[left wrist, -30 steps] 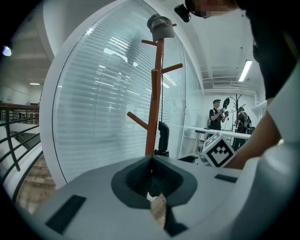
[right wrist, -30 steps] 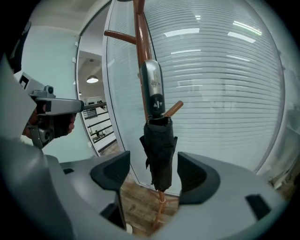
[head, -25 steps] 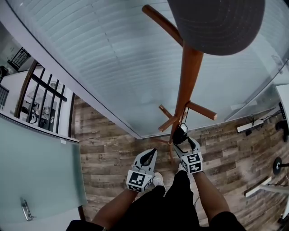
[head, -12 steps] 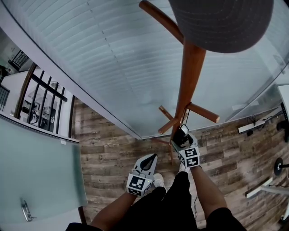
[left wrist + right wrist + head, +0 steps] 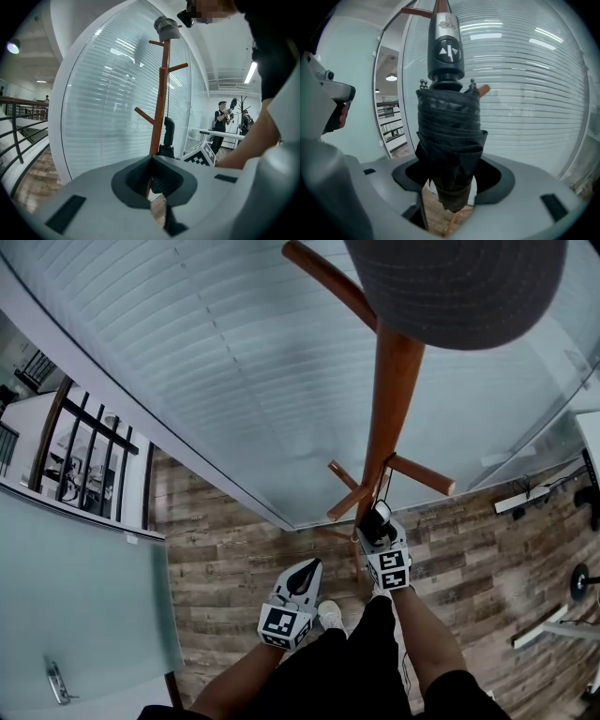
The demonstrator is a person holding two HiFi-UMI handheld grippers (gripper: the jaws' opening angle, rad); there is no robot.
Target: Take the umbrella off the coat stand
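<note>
- Left hand-held gripper (image 5: 307,564): held on the person's side of the coat stand (image 5: 389,409), clear of its pole. Its jaws are drawn together with nothing between them. It is free to steady the pole if the stand rocks.
- Right hand-held gripper (image 5: 452,174): close against the foot of the coat stand's pole. Its jaws are closing around the umbrella (image 5: 447,140), with a sliver of daylight on one side, so the pads do not appear to clamp yet. The grip is best finished on the rolled fabric just below the handle (image 5: 445,47), where the bundle is firmest.
- Umbrella: folded, black, hanging upright beside the pole with its handle uppermost.
- Strap (image 5: 167,93): a thin line running up alongside the pole to a peg (image 5: 177,67). Judged next move: lift straight up until the strap slackens, then carry the loop outward past the peg's tip. A sideways tug would probably tilt the stand.
- Grey cap (image 5: 459,287): perched on top of the coat stand, and liable to fall if the pole is jolted.
</note>
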